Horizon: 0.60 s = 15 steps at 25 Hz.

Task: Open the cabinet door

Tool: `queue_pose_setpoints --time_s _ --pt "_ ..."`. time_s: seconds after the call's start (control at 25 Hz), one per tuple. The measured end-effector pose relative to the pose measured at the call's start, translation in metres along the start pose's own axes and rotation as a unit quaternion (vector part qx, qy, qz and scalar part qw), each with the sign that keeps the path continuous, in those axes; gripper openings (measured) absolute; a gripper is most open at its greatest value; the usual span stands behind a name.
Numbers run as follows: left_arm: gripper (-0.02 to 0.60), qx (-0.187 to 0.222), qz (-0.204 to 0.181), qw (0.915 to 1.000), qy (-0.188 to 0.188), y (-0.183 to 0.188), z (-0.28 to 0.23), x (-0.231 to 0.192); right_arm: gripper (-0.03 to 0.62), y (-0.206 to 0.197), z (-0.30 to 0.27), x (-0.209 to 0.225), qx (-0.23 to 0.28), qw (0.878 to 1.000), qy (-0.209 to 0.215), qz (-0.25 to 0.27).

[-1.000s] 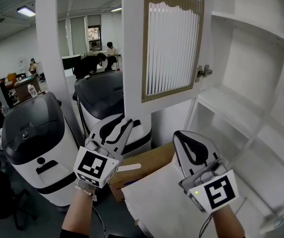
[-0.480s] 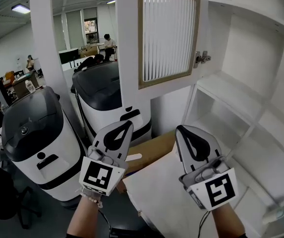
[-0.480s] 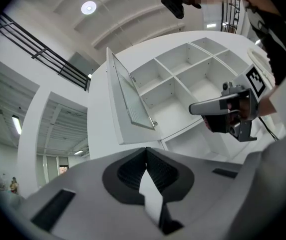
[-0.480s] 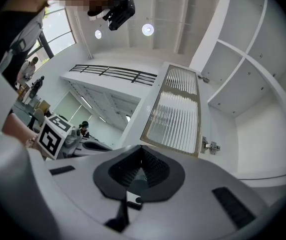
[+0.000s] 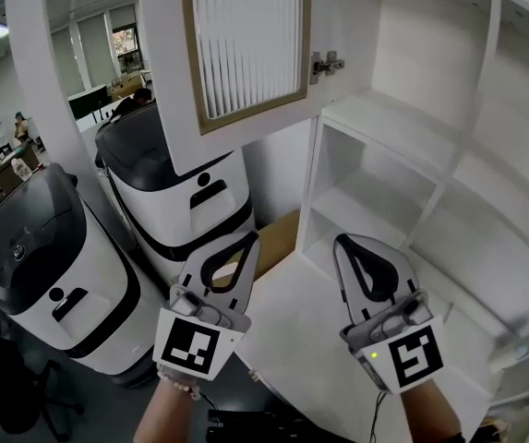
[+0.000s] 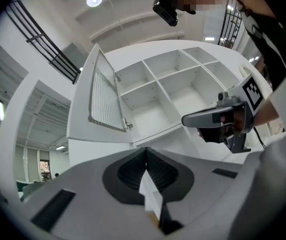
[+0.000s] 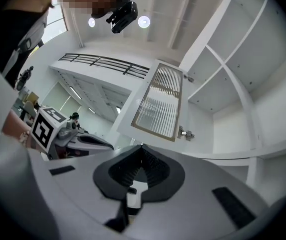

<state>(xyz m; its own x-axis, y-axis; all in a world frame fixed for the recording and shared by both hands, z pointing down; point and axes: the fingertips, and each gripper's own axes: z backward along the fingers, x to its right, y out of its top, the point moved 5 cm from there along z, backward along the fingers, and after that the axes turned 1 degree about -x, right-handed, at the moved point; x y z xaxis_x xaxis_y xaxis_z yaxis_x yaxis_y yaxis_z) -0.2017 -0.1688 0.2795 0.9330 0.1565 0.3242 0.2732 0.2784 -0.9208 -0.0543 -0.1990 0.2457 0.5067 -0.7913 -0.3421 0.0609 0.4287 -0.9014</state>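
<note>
Above both grippers, the cabinet door (image 5: 246, 49) stands swung wide on its hinge (image 5: 327, 63). The left gripper (image 5: 246, 245) and right gripper (image 5: 345, 247) are closed and empty. Opening appears complete; withdraw without nudging the door's lower edge.

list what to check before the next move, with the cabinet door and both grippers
1. Cabinet door swung out from the shelves: ok
2. Left gripper jaws together, nothing between them: ok
3. Right gripper jaws together, nothing between them: ok
4. Both grippers low and apart from the door: ok
5. Door open as far as it goes: cannot tell
</note>
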Motion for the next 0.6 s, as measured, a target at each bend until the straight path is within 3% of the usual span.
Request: queue_pose_setpoints --time_s 0.2,0.6 --pt "0.002 -0.001 0.015 0.9989 -0.045 0.000 -0.005 0.040 0.002 -0.015 0.042 0.005 -0.046 0.997 -0.053 0.012" --pt "0.002 -0.023 0.039 0.9925 -0.114 -0.017 -0.011 0.104 0.002 -0.041 0.104 0.008 -0.097 0.989 -0.109 0.001"
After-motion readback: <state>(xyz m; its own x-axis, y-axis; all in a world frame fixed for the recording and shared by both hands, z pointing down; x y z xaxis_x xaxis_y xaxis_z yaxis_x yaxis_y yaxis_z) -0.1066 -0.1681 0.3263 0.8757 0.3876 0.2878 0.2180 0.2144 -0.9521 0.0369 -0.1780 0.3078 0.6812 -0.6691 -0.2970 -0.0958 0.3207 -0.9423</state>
